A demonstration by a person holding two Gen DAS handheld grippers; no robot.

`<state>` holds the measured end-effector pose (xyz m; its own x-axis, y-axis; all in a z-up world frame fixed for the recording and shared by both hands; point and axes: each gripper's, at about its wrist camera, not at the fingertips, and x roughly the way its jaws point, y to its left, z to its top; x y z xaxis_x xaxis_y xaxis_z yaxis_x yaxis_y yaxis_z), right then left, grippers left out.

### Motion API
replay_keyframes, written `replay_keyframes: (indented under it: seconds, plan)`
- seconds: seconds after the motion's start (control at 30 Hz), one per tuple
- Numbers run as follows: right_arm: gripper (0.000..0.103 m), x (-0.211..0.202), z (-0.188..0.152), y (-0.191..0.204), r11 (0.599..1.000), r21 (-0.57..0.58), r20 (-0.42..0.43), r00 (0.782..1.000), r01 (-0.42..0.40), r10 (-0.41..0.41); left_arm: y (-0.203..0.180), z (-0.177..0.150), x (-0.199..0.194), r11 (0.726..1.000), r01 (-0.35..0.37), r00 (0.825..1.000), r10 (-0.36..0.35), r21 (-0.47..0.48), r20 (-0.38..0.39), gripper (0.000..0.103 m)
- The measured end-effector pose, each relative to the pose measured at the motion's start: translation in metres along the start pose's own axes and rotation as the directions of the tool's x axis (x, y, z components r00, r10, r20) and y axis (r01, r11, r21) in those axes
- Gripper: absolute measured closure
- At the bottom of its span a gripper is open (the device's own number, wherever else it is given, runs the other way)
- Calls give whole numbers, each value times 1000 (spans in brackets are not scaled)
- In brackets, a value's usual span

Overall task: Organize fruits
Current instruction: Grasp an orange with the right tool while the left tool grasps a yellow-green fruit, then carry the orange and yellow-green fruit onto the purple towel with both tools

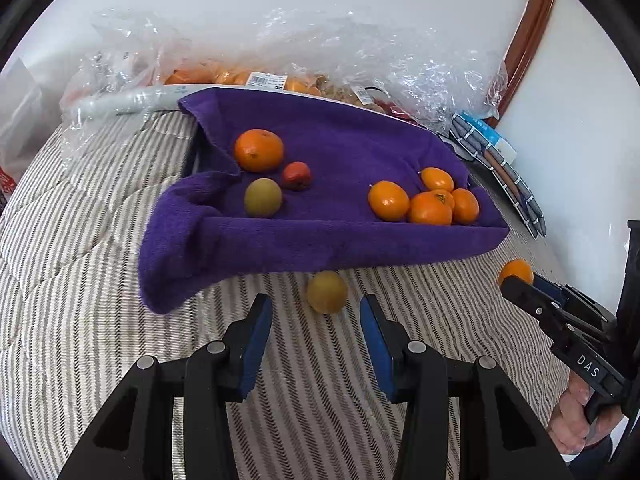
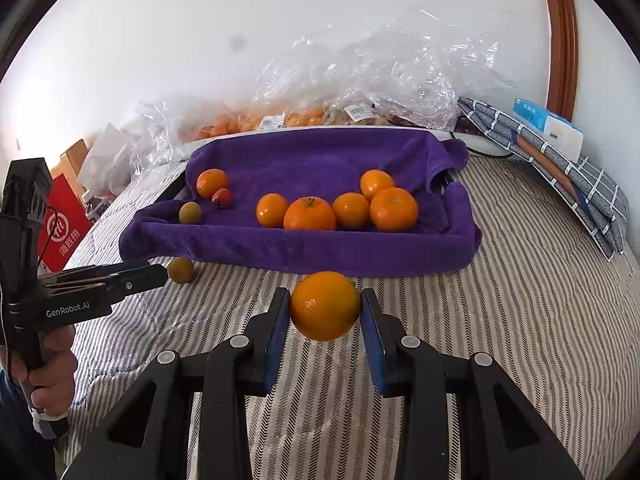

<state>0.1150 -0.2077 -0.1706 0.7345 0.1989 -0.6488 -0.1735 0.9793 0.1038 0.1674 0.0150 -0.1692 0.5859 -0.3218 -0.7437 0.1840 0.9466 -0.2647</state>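
The right claw [image 2: 325, 312] is clamped on a round orange citrus fruit [image 2: 325, 306], its blue pads pressed against both sides, holding it clear of the grey-and-white striped quilted bed cover [image 2: 500, 320] just in front of the purple towel-lined tray [image 2: 304, 248]. The left claw [image 1: 316, 320] stands with its jaws apart, and a small yellow-green round fruit [image 1: 327, 291] lies on the bed cover just ahead of the gap between its pads, close to the tray's front edge. Inside the tray, a cluster of four orange citrus fruits [image 2: 340, 208] sits toward the right side, touching one another. Toward the left side lie a single orange mandarin [image 1: 259, 150], a small red fruit [image 1: 296, 175] and a second yellow-green fruit [image 1: 263, 197], all near each other. Behind the tray, crumpled clear plastic bags [image 2: 380, 80] hold more orange fruit against the white wall [image 2: 160, 40].
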Motion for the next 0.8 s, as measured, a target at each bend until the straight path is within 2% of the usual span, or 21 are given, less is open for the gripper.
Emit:
replay_keyframes:
  seconds: [0.17, 0.2, 0.27, 0.3, 0.53, 0.8]
  plan:
    - [68, -3, -1, -10, 1000, 3, 7, 1000, 9, -9, -17, 5, 13, 1000, -11, 1000, 12, 23, -20, 61]
    - [68, -4, -1, -11, 1000, 1, 13, 1000, 11, -11, -19, 5, 15, 999, -22, 1000, 23, 29, -21, 63]
    - [68, -4, 1, -13, 1000, 1, 20, 1000, 13, -13, -24, 6, 19, 998, -46, 999, 47, 50, -20, 79]
    - [68, -4, 3, -15, 1000, 4, 23, 1000, 11, -11, -25, 6, 21, 998, -44, 999, 45, 51, -22, 80]
    - [68, 0, 25, -20, 1000, 5, 60, 998, 12, -12, -14, 17, 2, 1000, -24, 999, 23, 16, 35, 80]
    - [68, 29, 67, -21, 1000, -19, 92, 996, -3, 5, -5, 65, -3, 999, -52, 992, 51, 4, 112, 80]
